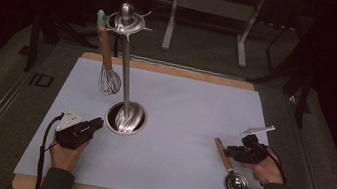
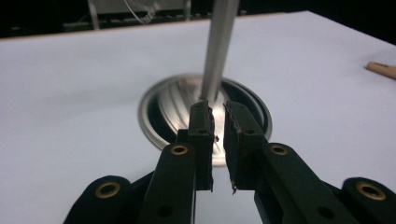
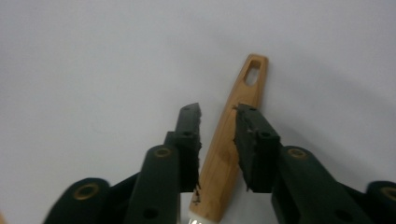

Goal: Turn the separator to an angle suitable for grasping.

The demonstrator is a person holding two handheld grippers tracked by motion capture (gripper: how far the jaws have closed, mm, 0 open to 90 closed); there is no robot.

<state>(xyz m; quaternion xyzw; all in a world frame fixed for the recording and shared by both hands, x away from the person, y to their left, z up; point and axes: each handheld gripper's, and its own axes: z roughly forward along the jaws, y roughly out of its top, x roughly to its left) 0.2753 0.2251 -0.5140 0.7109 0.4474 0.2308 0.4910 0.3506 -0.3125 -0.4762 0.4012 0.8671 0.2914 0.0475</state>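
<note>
High view: a steel utensil stand (image 1: 125,117) rises from a round base near the middle of the white table (image 1: 190,103); a whisk (image 1: 108,78) with a wooden handle hangs from the stand's top ring, to the left of the pole. A small ladle (image 1: 231,170) with a wooden handle and steel bowl lies flat on the table well to the right of the stand's base. The left gripper (image 1: 96,125) rests just left of the base; the right gripper (image 1: 230,150) sits over the ladle's handle. Left gripper view: the fingers (image 2: 201,135) stand slightly parted with nothing between them, aimed at the stand's base (image 2: 163,107) and pole. Right gripper view: the fingers (image 3: 254,140) are spread to either side of the ladle's wooden handle (image 3: 233,144), the right one at or near its edge, the left one apart from it; the handle runs away from the camera to its hanging slot (image 3: 254,70) at the far end. Judged step: grasping the ladle for hanging on the stand. A sound grip would centre the handle between the fingers and close squarely across its width, below the slot, so that the slot stays free for a hook.
</note>
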